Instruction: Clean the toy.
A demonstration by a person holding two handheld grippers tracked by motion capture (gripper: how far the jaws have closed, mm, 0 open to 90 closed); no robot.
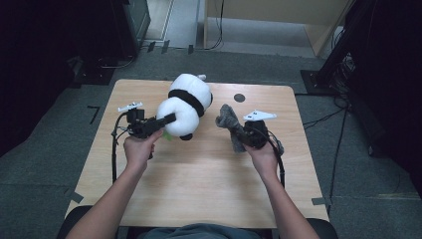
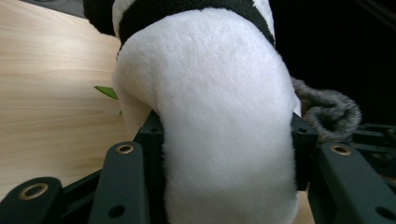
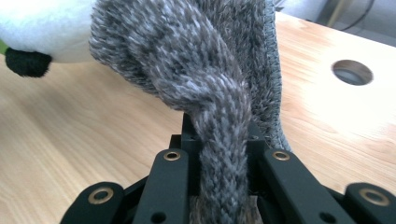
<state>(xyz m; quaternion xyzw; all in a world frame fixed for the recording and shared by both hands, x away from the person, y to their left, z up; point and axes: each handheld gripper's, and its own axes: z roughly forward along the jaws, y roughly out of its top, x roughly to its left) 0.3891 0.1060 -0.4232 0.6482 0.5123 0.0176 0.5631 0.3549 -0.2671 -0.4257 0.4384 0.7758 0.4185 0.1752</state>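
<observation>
- The left claw (image 1: 166, 119) is gripping the toy panda (image 1: 186, 104) by its white end, the jaws spread wide around the plush and pressing into both sides of it.
- The toy panda is lying on the tabletop (image 1: 199, 184) near the far edge, left of centre (its face is turning away from the high view, so no features are showing).
- In the left gripper view the panda's white body (image 2: 219, 121) is swelling up between the jaws and hiding the jaw tips; its black band is running off the top edge of that view.
- A small green scrap (image 2: 107, 91) is peeking out beside the panda; what it is cannot be made out.
- The right claw (image 1: 239, 134) is clamping nearly closed on the grey knitted cloth (image 1: 228, 118), which is bunching up above the jaws.
- In the right gripper view the cloth (image 3: 205, 84) is covering the jaw tips, and its lower end is disappearing between the jaws.
- A round hole (image 1: 239, 98) is sitting in the tabletop just beyond the cloth.
- Both forearms are being cut off by the bottom edge of the high view.
</observation>
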